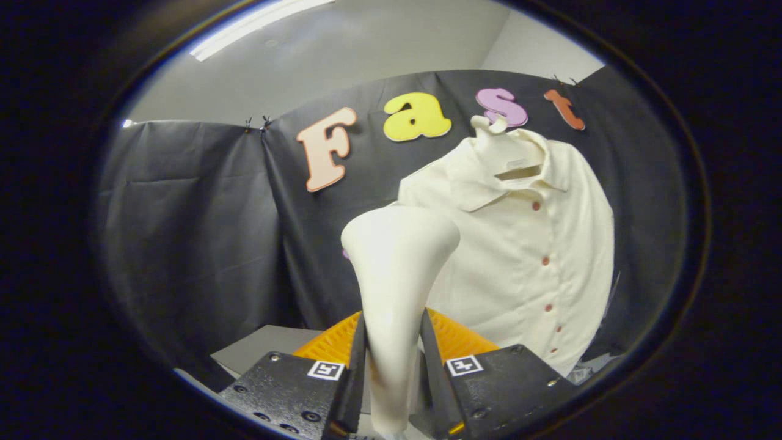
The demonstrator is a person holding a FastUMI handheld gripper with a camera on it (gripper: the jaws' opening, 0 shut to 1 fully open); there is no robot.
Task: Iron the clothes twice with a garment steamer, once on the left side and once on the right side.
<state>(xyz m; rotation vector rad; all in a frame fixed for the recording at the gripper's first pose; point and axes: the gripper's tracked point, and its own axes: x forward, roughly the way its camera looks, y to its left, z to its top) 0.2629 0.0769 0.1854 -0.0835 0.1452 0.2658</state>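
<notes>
- The gripper has its fingers clenched on the handle of the garment steamer, one finger pressing each side of the narrow stem.
- The steamer stands upright between the fingers, and its broad head flares out above them, roughly level with the shirt's chest.
- An orange ribbed object sits just behind the fingers at the steamer's base; its function cannot be determined.
- A pale table surface is visible low down, beyond the fingers on the left.
- The shirt hangs on a white hanger beyond the steamer, with its buttoned front facing the gripper and offset to the right of the steamer head.
- Judged step: the steamer is grasped and raised but appears not yet applied to the fabric; whether the head touches the shirt cannot be told.
- Next move calls for advancing the head to one side of the button placket near the shoulder, then drawing it down that panel.
- Pose: the gripper points forward and slightly upward, the tool held vertical.
</notes>
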